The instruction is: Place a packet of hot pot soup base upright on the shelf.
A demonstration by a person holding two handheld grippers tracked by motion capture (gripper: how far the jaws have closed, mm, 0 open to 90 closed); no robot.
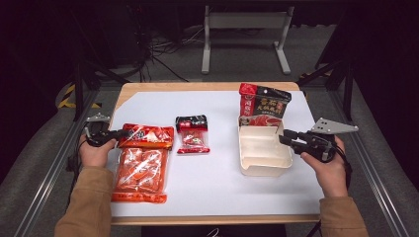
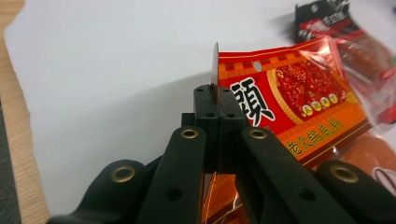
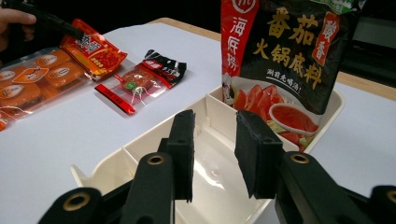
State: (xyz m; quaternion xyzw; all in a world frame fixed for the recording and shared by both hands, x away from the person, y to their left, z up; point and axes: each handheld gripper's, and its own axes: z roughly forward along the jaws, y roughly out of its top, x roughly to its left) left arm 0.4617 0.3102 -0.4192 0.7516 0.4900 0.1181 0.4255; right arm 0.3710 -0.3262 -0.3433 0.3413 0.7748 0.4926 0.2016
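At nine o'clock, the left gripper (image 1: 114,134) clenches the orange sauce packet's (image 1: 141,163) top edge, probably to lift it; at three o'clock, the right gripper (image 1: 288,137) hovers released beside the cream divided tray (image 1: 262,159).

White-topped table (image 1: 217,187), 3 packets, tray

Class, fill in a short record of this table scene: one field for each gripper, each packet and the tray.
Left gripper: shut on the top edge of the orange packet
Right gripper: open, over the tray's edge
Tray: cream, divided, large compartment empty
Tall dark packet: standing in the tray's far compartment
Small red packet: flat on the white sheet, between orange packet and tray
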